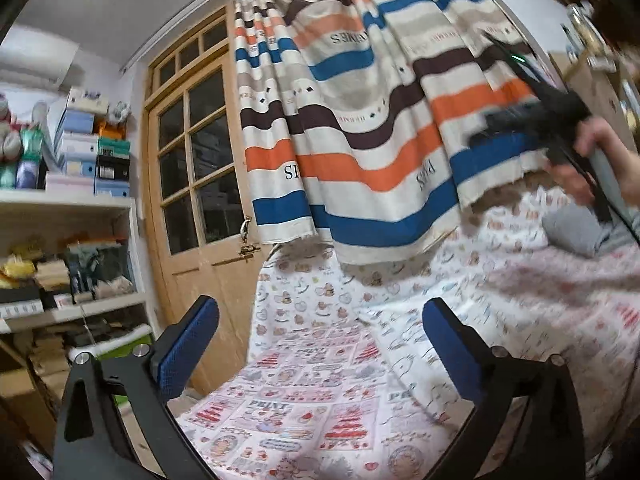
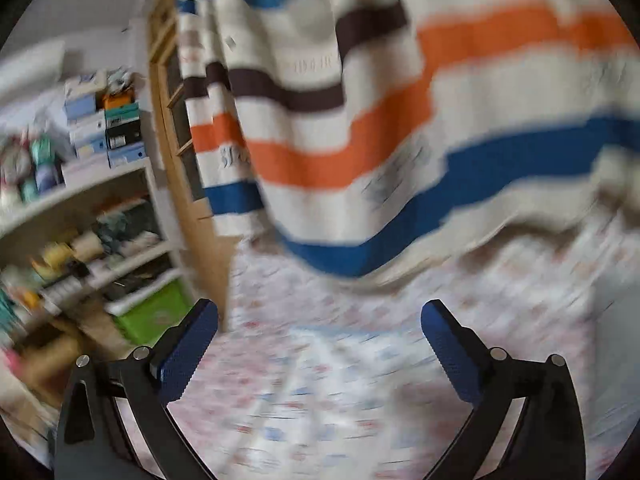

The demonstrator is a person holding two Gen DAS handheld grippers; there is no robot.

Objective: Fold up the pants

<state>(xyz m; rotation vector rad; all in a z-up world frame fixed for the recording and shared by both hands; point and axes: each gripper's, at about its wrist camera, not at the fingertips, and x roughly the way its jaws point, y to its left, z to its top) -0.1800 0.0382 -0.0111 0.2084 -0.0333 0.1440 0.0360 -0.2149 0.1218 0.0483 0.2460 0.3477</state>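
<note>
- My two grippers, left gripper point(image 1: 320, 344) and right gripper point(image 2: 320, 344), both gape wide, holding nothing.
- One grey folded pants point(image 1: 576, 232) lies on the printed bedsheet point(image 1: 320, 380), far right.
- One striped curtain point(image 1: 360, 120); shelves point(image 1: 60, 200) hold stacked boxes.

We see the pants point(image 1: 576, 234) only at the right edge of the left wrist view: a grey, compact folded bundle lying on the patterned bed sheet point(image 1: 320, 360), near the person's hand. Blur hides finer detail. The right wrist view does not show them.
</note>
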